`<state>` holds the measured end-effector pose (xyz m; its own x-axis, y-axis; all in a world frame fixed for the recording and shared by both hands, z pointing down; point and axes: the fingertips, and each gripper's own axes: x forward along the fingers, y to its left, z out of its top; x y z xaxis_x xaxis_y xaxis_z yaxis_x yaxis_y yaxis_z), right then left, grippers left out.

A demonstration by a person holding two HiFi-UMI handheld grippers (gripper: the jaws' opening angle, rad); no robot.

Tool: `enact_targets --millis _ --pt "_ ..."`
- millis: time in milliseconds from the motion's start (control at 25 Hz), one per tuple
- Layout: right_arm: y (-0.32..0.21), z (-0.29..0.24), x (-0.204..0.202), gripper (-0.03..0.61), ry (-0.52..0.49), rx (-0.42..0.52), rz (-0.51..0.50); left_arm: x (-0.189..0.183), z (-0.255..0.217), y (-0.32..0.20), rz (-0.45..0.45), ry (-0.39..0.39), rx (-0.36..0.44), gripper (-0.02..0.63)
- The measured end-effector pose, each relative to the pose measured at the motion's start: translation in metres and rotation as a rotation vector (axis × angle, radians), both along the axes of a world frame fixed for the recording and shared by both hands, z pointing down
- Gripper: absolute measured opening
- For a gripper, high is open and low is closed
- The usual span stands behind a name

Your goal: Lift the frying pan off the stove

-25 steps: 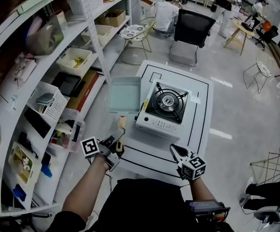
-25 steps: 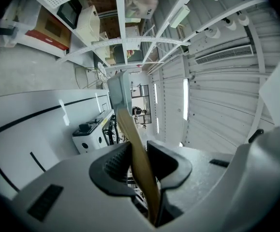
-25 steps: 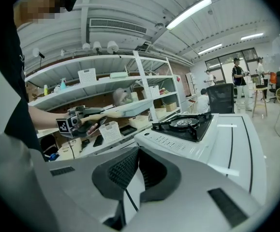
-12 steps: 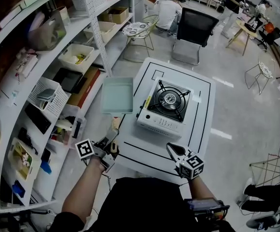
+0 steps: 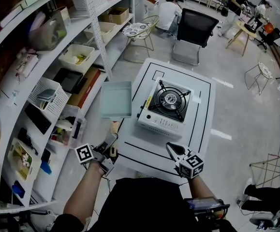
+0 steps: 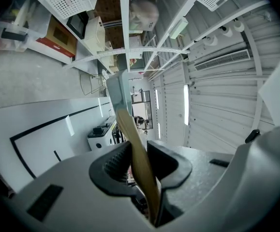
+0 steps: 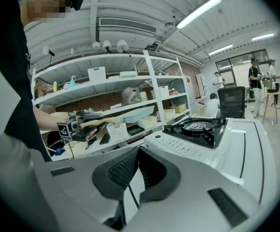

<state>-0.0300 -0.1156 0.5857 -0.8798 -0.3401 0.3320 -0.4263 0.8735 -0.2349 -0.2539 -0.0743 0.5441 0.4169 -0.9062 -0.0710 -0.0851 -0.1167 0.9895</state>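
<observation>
**Frying pan [image 5: 116, 99] clear of the stove [image 5: 166, 108], left of the tabletop [image 5: 198, 124]**
My left tool [image 6: 139, 158] clamps its wooden handle [image 5: 114, 127]. My right tool [image 7: 137, 170] is closed and empty. I judge the pan rigid, light and nose-heavy, so I grip the handle firmly.

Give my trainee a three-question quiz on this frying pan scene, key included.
1. Multiple choice: the left gripper is shut on which part of the pale green square frying pan? A) its rim B) its wooden handle C) its base
2. Short answer: what sits on the burner of the white portable gas stove?
3. True or false: the right gripper holds nothing between its fingers.

Key: 1 B; 2 nothing, the pan is held clear of the stove, off the table's left side in the head view; 3 true.
</observation>
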Motion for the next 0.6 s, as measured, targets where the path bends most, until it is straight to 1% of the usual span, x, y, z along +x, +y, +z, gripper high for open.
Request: enact_targets --millis 200,600 --pt "0.001 0.0011 -0.0006 0.025 0.011 0.0 -0.005 0.0001 0.0057 0.0016 0.011 -0.015 0.001 0.104" --pt "-0.0003 0.0035 0.0019 0.025 0.024 0.0 0.005 0.0075 0.0083 0.0009 0.033 -0.004 0.005 0.104"
